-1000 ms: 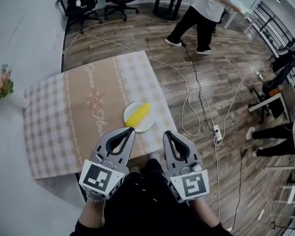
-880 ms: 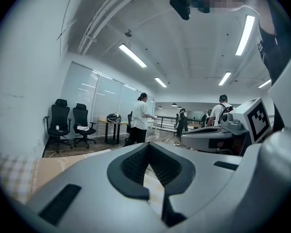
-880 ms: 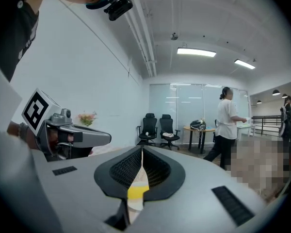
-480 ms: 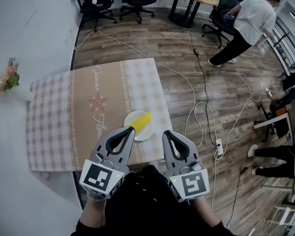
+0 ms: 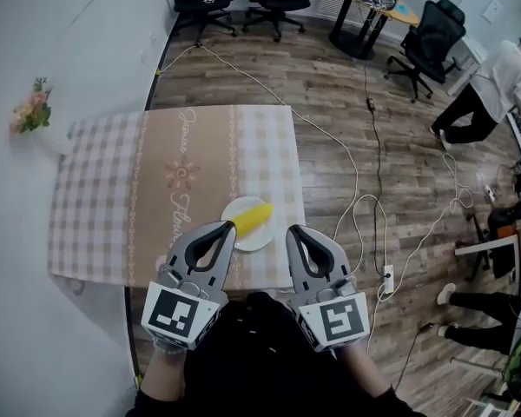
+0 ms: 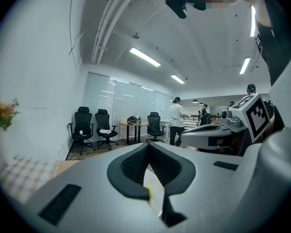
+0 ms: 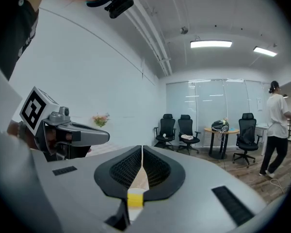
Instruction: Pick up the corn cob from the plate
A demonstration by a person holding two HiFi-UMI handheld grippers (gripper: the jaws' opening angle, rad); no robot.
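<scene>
The left grey two-jaw gripper [image 5: 229, 227] and the right grey two-jaw gripper [image 5: 293, 230] are hanging side by side at the near edge of the table, each with its black-padded jaws pressed together on nothing. The yellow corn cob [image 5: 253, 217] is lying across the round white plate [image 5: 259, 240], which is sitting on the beige-and-white checked tablecloth [image 5: 104, 189] near its front edge. In the head view the left gripper's tip is overlapping the plate's near rim; the right one is standing just beside the plate.
</scene>
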